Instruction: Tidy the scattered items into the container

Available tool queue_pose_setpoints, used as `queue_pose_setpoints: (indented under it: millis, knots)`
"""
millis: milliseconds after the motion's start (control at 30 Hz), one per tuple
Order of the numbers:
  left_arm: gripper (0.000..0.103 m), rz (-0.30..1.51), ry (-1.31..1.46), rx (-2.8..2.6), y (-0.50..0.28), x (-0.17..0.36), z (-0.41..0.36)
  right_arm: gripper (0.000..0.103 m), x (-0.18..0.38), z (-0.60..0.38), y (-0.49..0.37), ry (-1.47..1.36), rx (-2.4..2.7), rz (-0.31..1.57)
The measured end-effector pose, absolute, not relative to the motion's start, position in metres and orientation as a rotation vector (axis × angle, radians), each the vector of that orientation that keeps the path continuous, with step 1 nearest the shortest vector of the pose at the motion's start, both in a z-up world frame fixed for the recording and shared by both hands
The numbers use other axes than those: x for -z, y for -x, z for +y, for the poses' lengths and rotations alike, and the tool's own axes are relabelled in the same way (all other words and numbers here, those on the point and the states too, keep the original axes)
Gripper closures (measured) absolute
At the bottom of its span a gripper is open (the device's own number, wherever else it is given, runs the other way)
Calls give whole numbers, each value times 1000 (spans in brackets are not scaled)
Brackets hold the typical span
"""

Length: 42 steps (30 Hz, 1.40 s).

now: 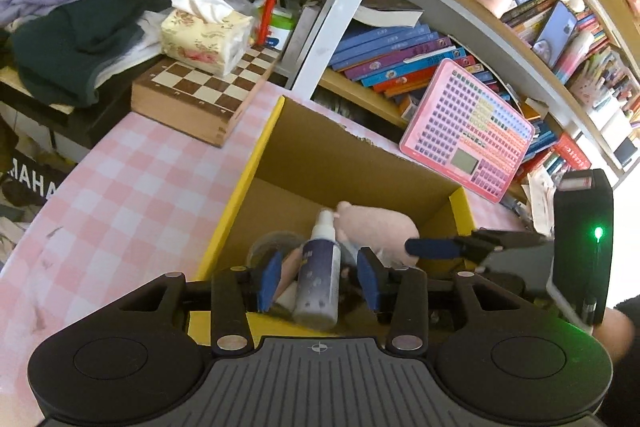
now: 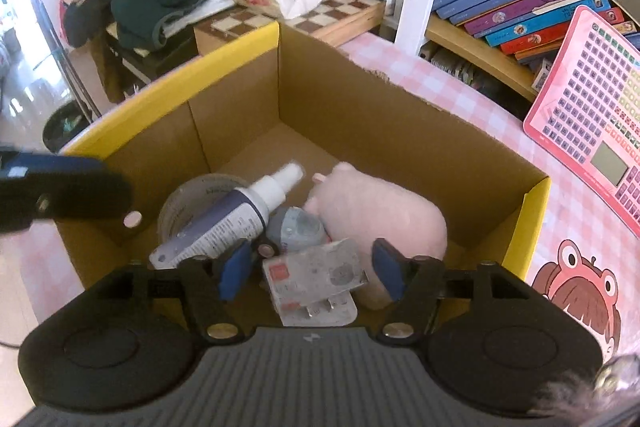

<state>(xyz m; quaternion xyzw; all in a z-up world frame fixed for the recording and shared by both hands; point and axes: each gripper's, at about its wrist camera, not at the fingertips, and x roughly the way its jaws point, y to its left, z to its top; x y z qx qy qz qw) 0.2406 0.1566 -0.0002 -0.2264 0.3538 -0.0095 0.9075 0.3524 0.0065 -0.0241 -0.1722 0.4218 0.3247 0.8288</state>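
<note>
Spray bottle (image 2: 224, 223), pink plush toy (image 2: 380, 215), tape roll (image 2: 188, 195) and blister pack (image 2: 316, 275) lain inside the yellow-rimmed cardboard box (image 2: 400, 131) on the pink checked tablecloth (image 1: 120, 179), left gripper (image 1: 318, 277) held partly open above the bottle, nothing gripped, right gripper (image 2: 310, 269) held apart above the pack, pads clear of it.

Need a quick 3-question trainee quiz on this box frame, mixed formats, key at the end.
1. True or false: the spray bottle lies inside the cardboard box.
2. Which soft item lies in the box beside the bottle? A) pink plush toy B) green towel C) yellow sponge
3. Fill in: the tissue pack rests on a wooden ____.

Key: 1 true; 2 A; 3 chessboard box.
</note>
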Motion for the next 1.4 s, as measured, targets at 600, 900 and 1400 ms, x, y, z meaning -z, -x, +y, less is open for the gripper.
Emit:
queue_pose_setpoints:
  millis: [600, 900, 1400]
  knots:
    - [53, 645, 368, 70, -152, -20, 151, 28, -31, -26, -247, 226, -596, 730]
    - [35, 610, 265, 73, -92, -28, 134, 28, -42, -53, -162, 147, -501, 675]
    - [14, 693, 15, 84, -38, -2, 84, 19, -10, -82, -55, 117, -261, 707]
